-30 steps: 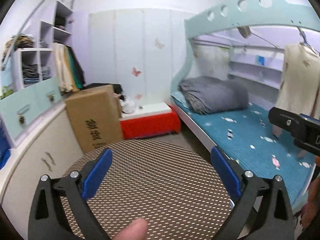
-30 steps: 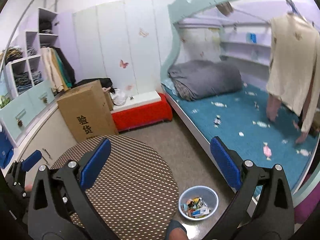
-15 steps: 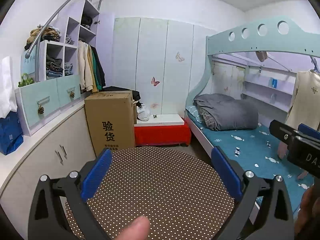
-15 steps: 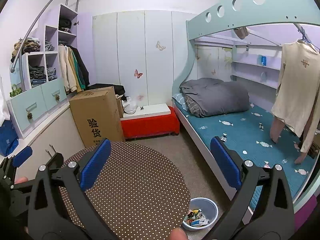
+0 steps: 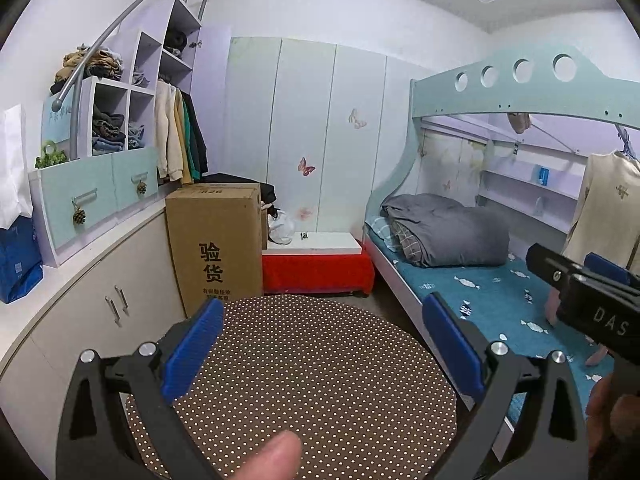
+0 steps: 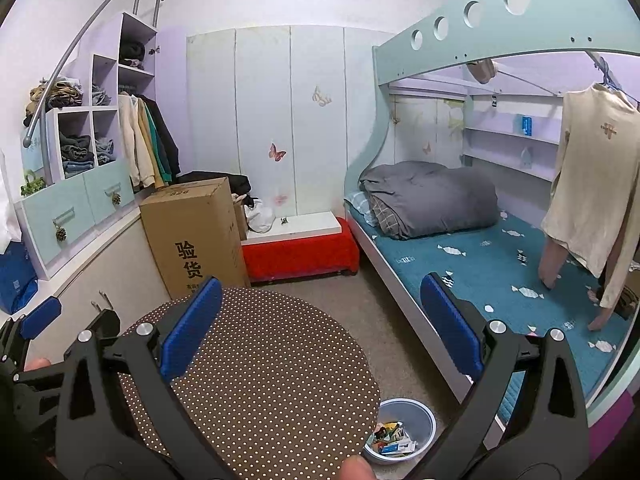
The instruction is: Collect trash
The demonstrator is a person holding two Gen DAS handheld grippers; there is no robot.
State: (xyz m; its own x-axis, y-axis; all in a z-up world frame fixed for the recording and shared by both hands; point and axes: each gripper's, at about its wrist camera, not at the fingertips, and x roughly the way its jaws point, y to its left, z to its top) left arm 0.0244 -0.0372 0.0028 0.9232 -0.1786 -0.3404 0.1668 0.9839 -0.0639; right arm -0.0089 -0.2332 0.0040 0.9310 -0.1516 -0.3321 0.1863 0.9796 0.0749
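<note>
1. We see the bunk bed [image 6: 500, 264] along the right wall, its blue sheet printed with sweets and a folded grey duvet [image 6: 432, 196] at its head.
2. The round dotted table [image 6: 260, 380] fills the space under both grippers.
3. A tall cardboard box [image 5: 216, 244] stands left of a red bench [image 6: 300, 256]; it bears the characters "验货" and a number on top we read as "826".
4. The trash basin [image 6: 420, 420], a small pale blue bowl holding crumpled wrappers, sits on the floor just right of the table, below and between the right gripper's [image 6: 320, 324] jaws, well apart from them.
5. Both the left gripper [image 5: 324, 344] and the right one stand spread wide, gripping nothing; "DAS" shows on the right gripper's body in the left view.
</note>
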